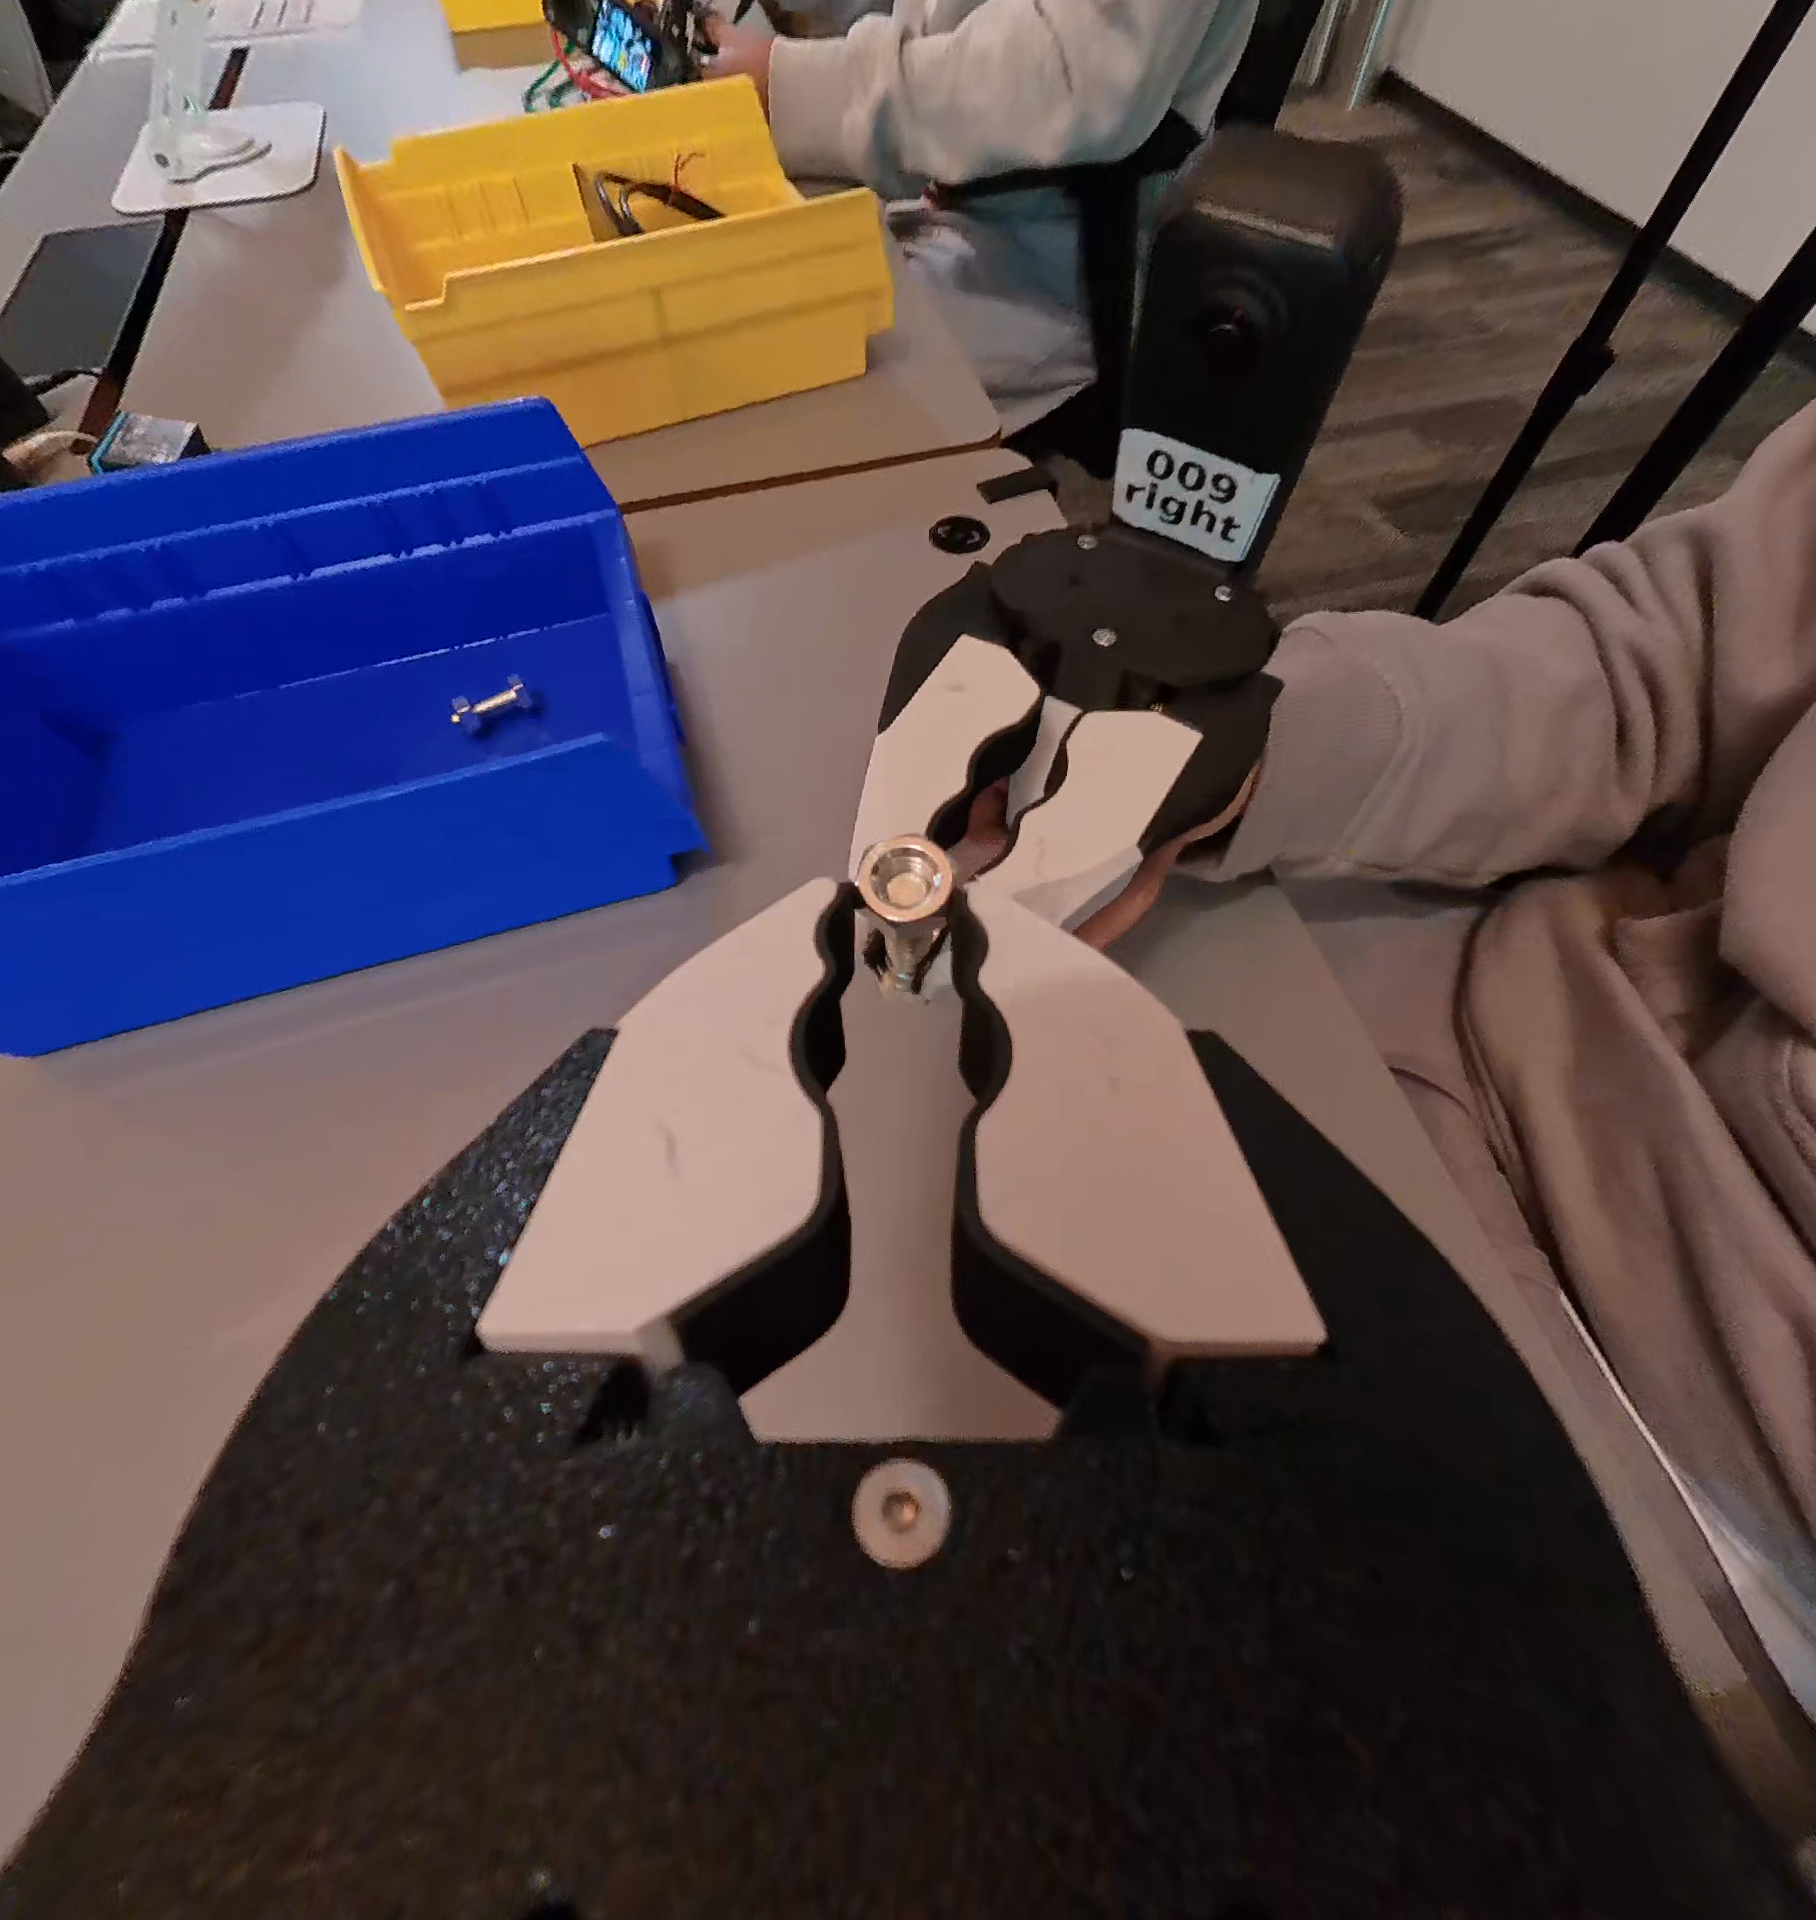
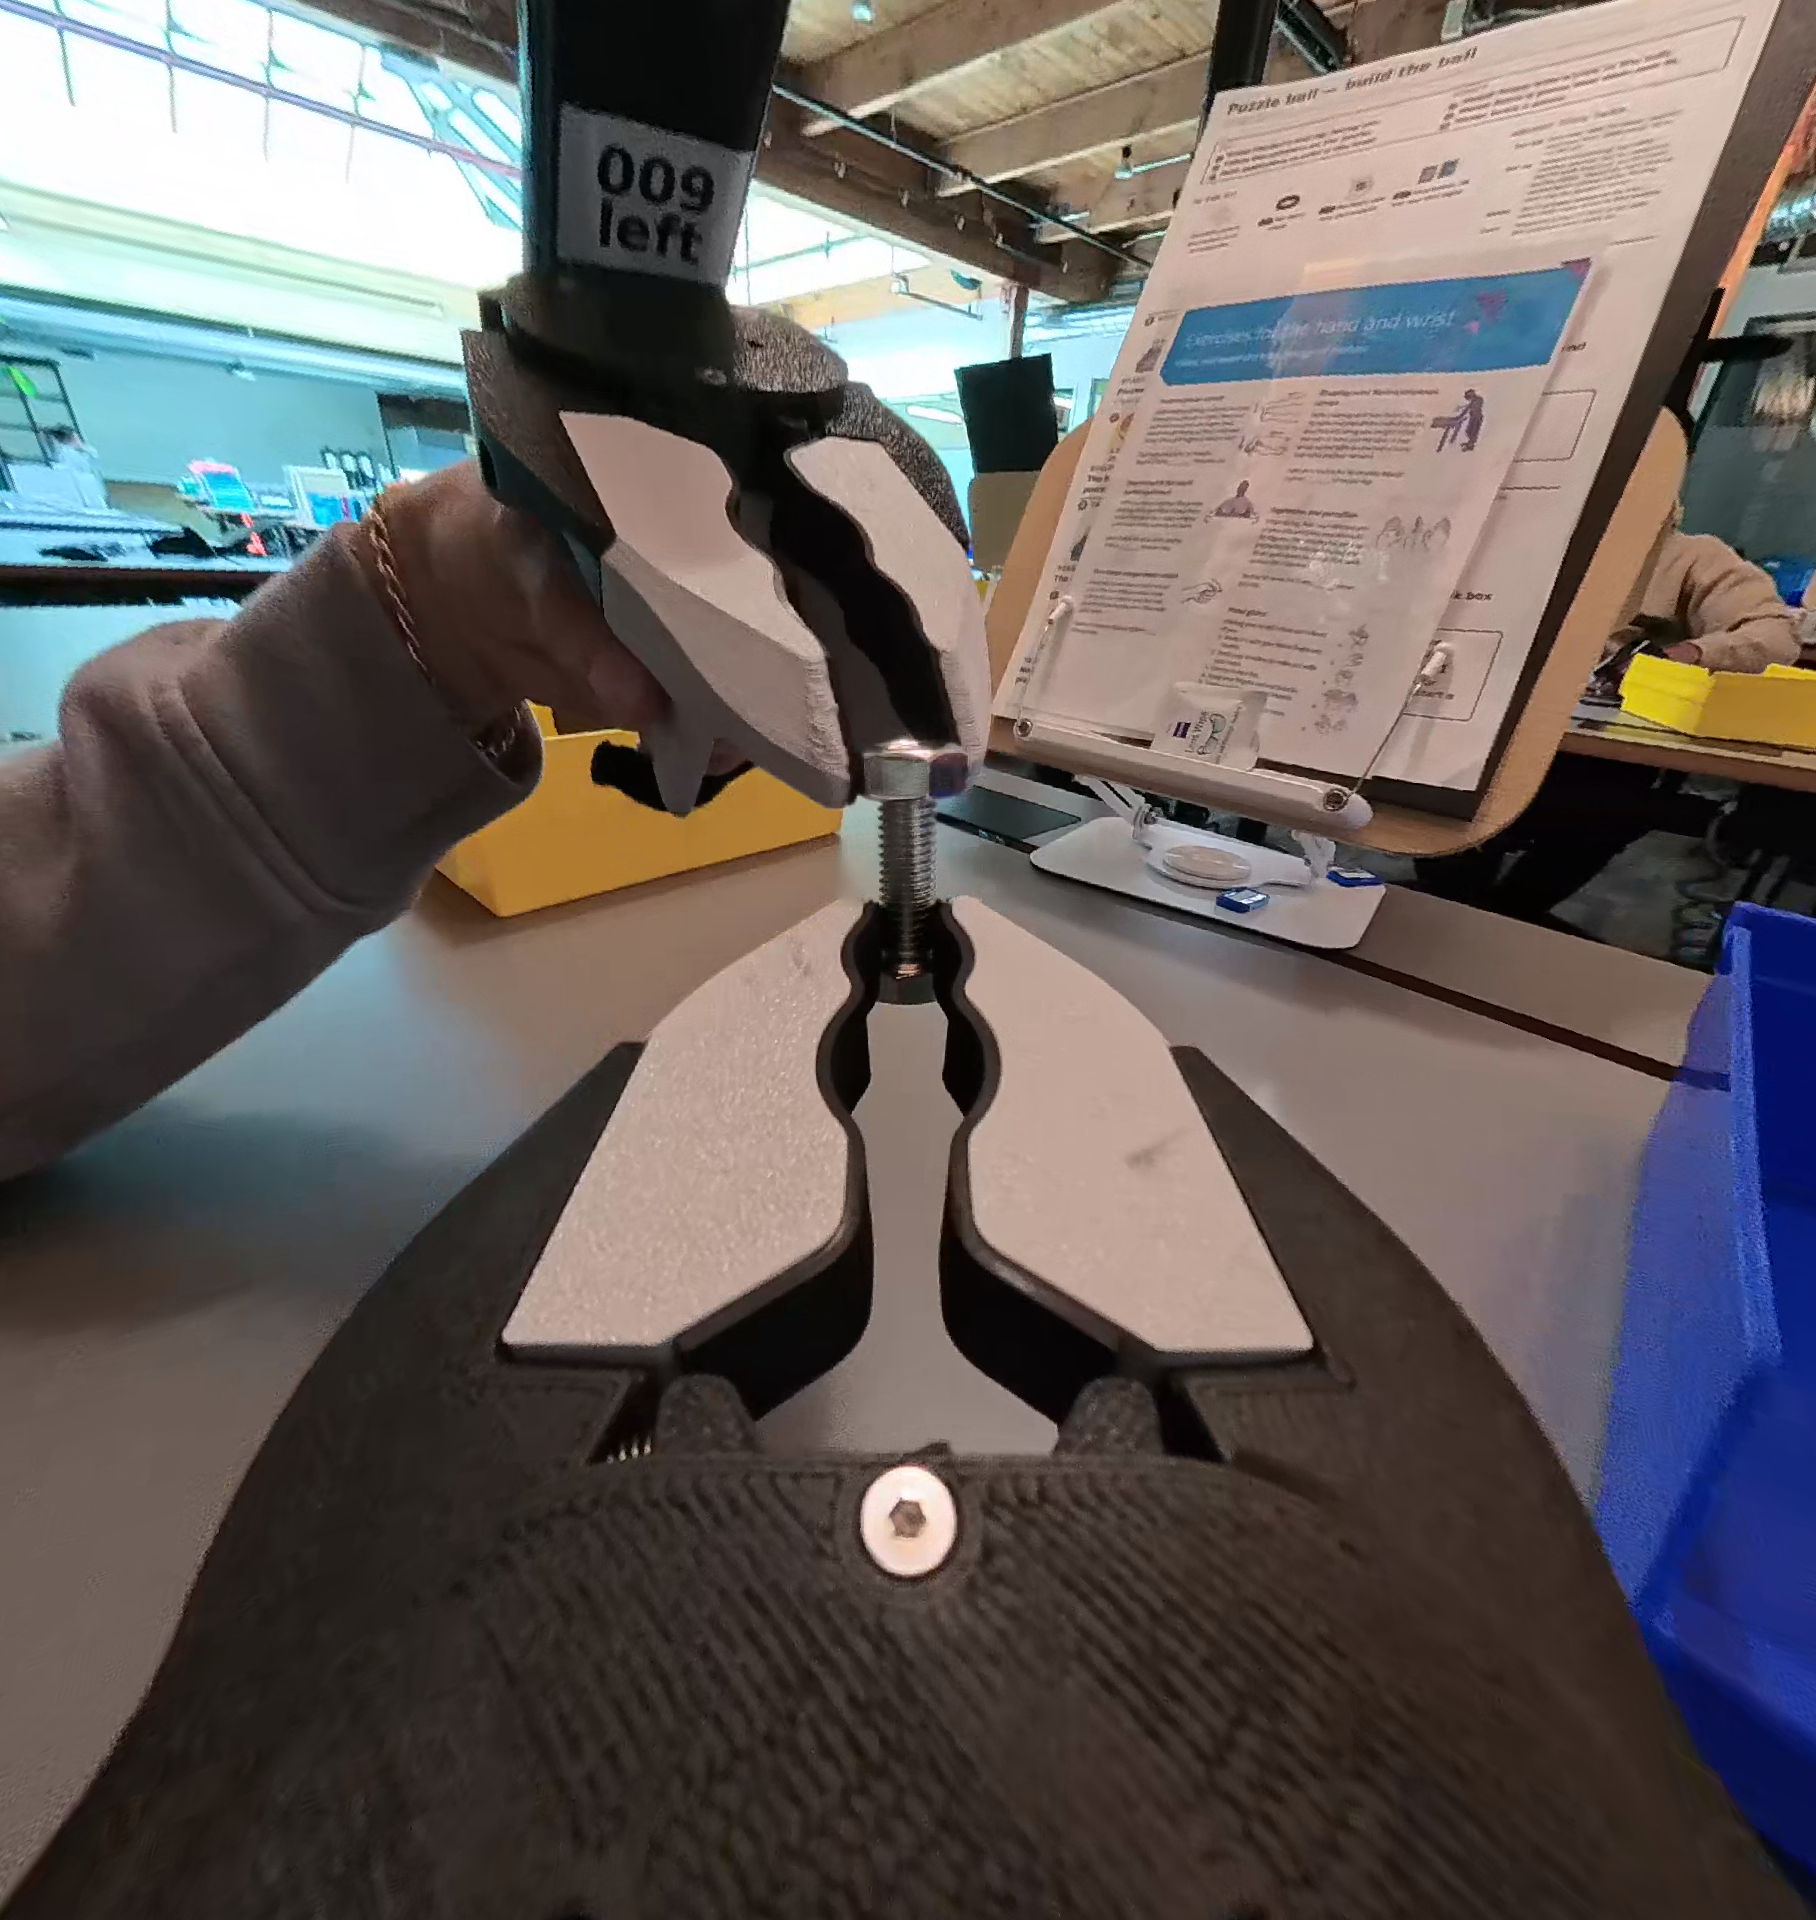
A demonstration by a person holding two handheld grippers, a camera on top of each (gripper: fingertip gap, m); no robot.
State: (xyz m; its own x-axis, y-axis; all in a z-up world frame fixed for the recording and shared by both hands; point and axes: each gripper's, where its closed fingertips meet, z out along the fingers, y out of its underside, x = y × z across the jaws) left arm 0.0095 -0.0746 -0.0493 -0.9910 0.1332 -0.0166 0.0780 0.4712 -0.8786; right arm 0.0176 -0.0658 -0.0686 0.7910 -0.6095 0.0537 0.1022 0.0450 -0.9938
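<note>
A silver bolt (image 2: 906,852) stands upright above the grey table (image 2: 364,1091). A hex nut (image 1: 902,888) sits on its upper end, with the bolt's tip showing inside it. My left gripper (image 1: 902,904) is shut on this nut; in the right wrist view it (image 2: 909,771) comes down from above and pinches the nut (image 2: 909,774). My right gripper (image 2: 906,940) is shut on the bolt's threaded shaft lower down. In the left wrist view it (image 1: 971,868) reaches in from the upper right, its tips partly hidden behind the nut.
A blue bin (image 1: 260,831) at the left holds another bolt with a nut (image 1: 493,710). A yellow bin (image 1: 623,291) stands behind it. A paper stand (image 2: 1299,468) stands at the back of the table. Another person's sleeve (image 1: 987,83) is at the far end. Only a small space, under 4 cm, lies between the two pairs of fingers.
</note>
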